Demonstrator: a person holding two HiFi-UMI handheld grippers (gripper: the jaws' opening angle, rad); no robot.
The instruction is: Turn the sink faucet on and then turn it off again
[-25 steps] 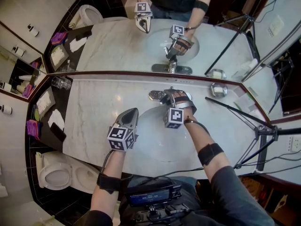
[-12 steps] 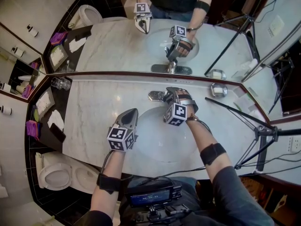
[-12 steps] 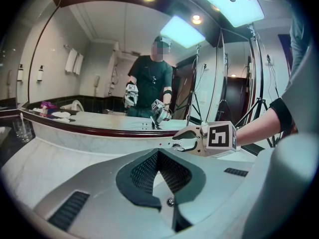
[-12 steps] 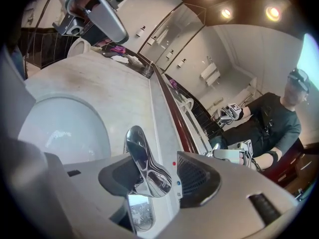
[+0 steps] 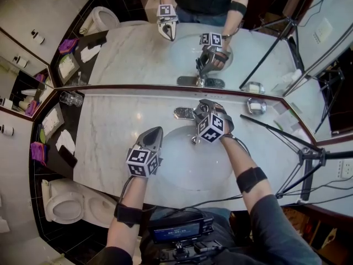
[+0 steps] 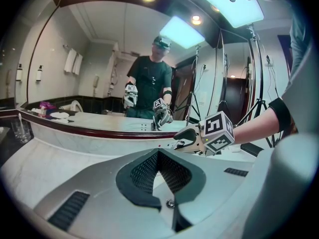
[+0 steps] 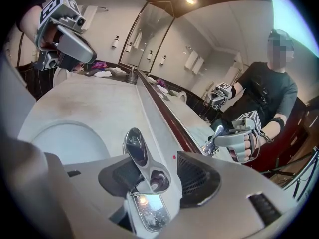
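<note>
One shiny chrome faucet lever [image 7: 135, 147] inside just-opening right gripper [image 7: 158, 174]; left gripper [image 6: 158, 156] closed.

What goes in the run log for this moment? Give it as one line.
left gripper: shut, empty | right gripper: jaws have just been opening, faucet lever between them, not clamped | water: cannot tell

Black armbands [image 5: 249, 179] (grey tongs [image 5: 156, 130], marker cubes [image 5: 142, 162])
</note>
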